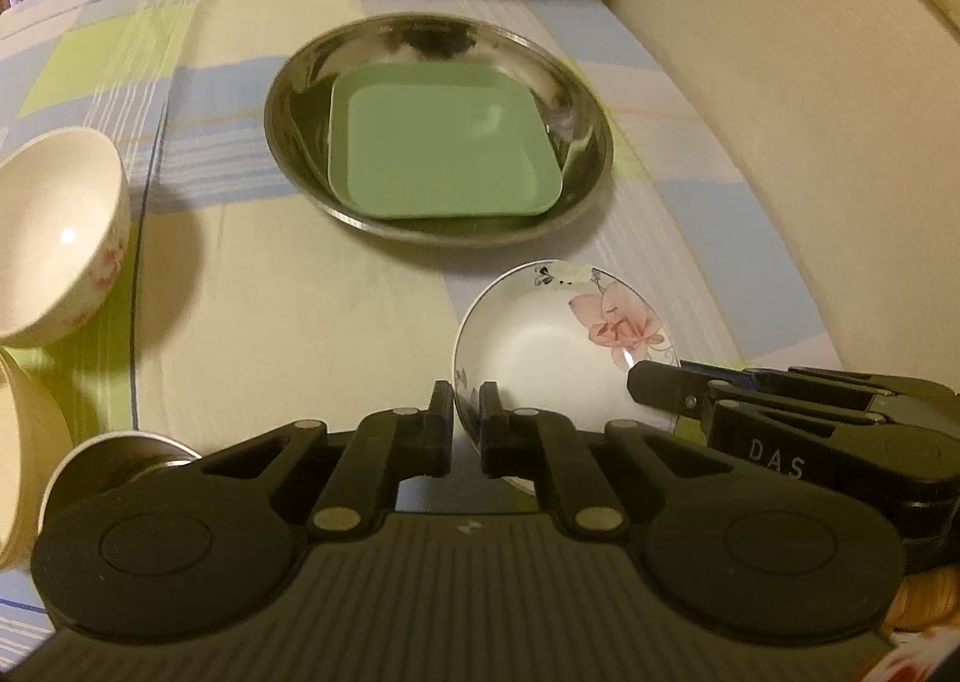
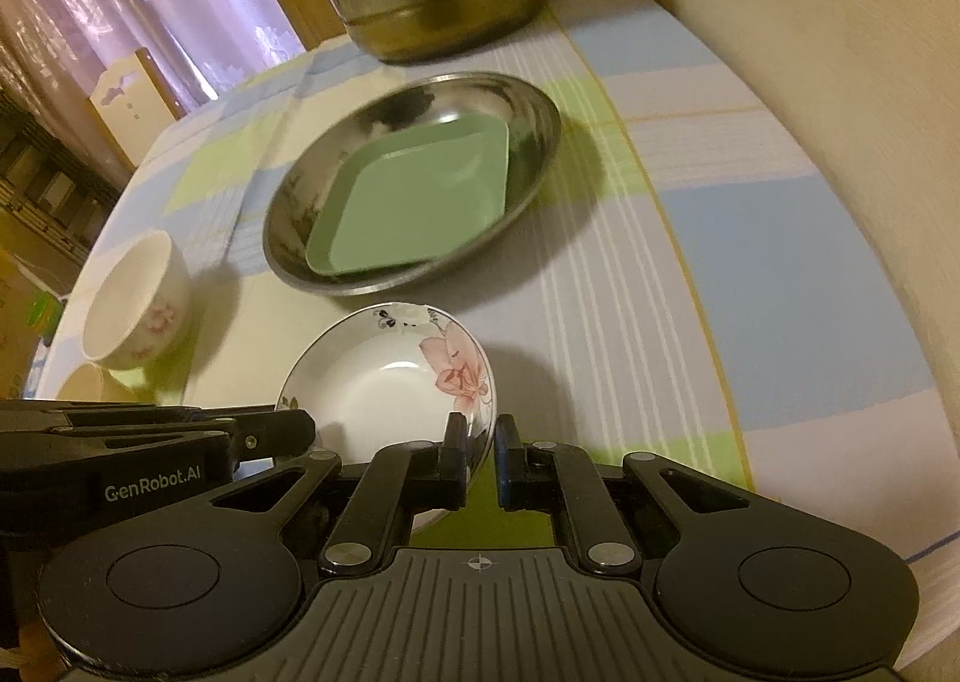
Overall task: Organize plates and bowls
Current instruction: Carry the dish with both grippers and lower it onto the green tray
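Left gripper (image 1: 465, 412) is clenched on the near-left rim of the flowered dish (image 1: 558, 346), low and centre in its own view, fingers (image 1: 441, 412) straddling the rim one inside, one outside. Across the dish, the right gripper (image 2: 480, 442) is clamped on the opposite rim at lower centre of its view, so the dish (image 2: 384, 382) hangs between both hands, tilted up toward the cameras. The steel tray (image 1: 576, 100) holding the green square plate (image 1: 444, 154) lies straight ahead of both grippers, higher in each frame and well apart from the dish, so I judge the carry runs forward, with the white bowl (image 1: 54, 238) off to the left.
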`<state>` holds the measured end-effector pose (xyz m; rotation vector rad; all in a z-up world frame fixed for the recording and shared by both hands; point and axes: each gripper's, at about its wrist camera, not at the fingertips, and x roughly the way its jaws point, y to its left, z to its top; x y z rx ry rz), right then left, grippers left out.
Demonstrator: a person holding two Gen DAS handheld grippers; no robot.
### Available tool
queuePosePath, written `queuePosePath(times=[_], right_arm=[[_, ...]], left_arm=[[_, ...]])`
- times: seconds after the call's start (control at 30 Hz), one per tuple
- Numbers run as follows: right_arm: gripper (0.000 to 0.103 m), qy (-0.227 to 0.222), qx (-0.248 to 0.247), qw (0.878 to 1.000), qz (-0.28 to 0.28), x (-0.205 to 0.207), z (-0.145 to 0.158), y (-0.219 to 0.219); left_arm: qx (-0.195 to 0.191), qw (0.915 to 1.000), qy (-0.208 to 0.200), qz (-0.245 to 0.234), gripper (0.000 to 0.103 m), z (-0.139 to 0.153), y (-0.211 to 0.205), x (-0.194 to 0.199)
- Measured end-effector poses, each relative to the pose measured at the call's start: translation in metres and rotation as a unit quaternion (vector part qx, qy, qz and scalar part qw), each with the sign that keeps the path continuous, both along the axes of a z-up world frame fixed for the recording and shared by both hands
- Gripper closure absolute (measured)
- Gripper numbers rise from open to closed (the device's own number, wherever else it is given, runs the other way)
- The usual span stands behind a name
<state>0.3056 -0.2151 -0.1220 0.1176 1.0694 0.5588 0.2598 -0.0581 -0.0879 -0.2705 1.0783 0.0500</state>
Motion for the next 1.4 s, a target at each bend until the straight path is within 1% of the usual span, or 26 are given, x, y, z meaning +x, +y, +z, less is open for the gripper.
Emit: queuePosePath(times=[0.17,0.37,0.7,0.93,1.17,1.4], right_arm=[[0.094,-0.008,0.006,1.000,0.004,0.007,0.011,0.004],[0.094,-0.018,0.009,1.000,0.014,0.020,0.018,0.013],[0.094,-0.032,0.012,0.999,0.024,0.056,0.020,0.035],[0.094,-0.032,0.011,0.999,0.026,0.086,0.013,0.049],[0.094,-0.022,0.005,0.999,0.023,0.110,-0.003,0.062],[0.094,-0.009,-0.002,1.000,0.018,0.127,-0.015,0.069]], left_arm=[[0.005,0.9999,-0.015,0.005,0.096,0.012,0.004,0.004],[0.011,0.9996,-0.024,0.014,0.096,0.019,0.013,0.014],[0.020,0.9988,-0.035,0.028,0.096,0.022,0.031,0.047],[0.020,0.9986,-0.032,0.037,0.096,0.012,0.046,0.076],[0.018,0.9988,-0.018,0.042,0.096,-0.003,0.058,0.102],[0.014,0.9990,-0.005,0.042,0.096,-0.016,0.064,0.120]])
